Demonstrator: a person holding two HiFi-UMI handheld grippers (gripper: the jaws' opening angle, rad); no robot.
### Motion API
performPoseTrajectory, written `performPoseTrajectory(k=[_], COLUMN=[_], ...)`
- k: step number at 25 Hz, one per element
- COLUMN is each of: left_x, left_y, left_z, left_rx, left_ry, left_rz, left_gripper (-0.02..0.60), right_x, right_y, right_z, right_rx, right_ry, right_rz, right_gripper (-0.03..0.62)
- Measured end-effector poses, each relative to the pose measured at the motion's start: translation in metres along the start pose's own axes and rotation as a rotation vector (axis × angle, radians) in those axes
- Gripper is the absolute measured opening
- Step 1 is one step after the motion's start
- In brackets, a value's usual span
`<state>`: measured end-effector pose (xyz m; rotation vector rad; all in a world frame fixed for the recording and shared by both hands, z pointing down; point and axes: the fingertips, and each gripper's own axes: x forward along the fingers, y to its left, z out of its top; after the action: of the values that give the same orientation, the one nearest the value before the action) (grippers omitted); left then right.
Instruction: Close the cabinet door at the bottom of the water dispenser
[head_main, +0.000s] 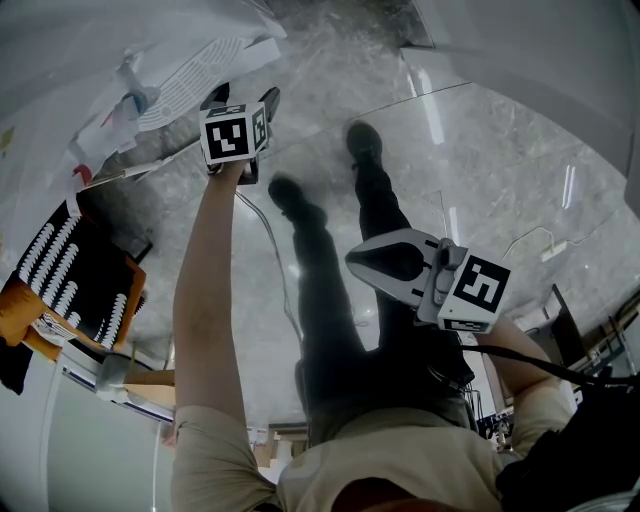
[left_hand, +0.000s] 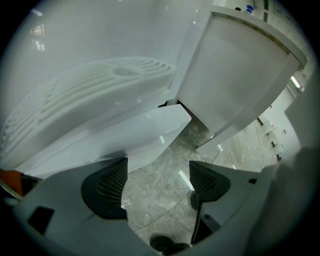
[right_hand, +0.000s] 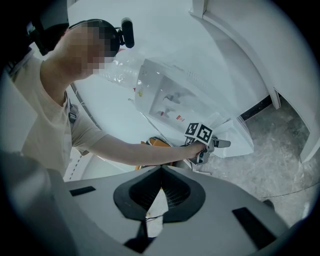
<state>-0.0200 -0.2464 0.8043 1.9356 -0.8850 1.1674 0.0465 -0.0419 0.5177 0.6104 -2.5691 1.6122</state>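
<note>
Hovering beside the open cabinet door (left_hand: 150, 132), left gripper (left_hand: 157, 176) gapes empty; right gripper (right_hand: 160, 189) clenched.

Standing in two black shoes (head_main: 363, 140) on a glossy grey marble floor (head_main: 480, 150), wearing dark trousers (head_main: 340, 330) and a beige shirt (head_main: 400, 450). Trailing a thin white cable (head_main: 268, 240) over the stone just beside the nearer shoe. Showing, at the left edge, an orange object (head_main: 22, 305) under a black panel (head_main: 80, 270) dotted with white dashes (what kind of object, impossible to tell). Keeping a small white block (head_main: 553, 250) with its cord well apart on the right. Meeting a white wall panel (left_hand: 240, 80) at the floor's far edge.
</note>
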Motion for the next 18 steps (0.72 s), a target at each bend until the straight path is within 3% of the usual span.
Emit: performPoseTrajectory(k=[18], left_x=[0.002], left_y=[0.022], left_z=[0.011], left_rx=[-0.022], left_ry=[-0.036], left_rz=[0.055], left_gripper=[0.357], right_x=[-0.004], right_y=[-0.005], right_z=[-0.001], right_rx=[0.005], right_ry=[-0.004], right_rz=[-0.014], right_gripper=[0.014])
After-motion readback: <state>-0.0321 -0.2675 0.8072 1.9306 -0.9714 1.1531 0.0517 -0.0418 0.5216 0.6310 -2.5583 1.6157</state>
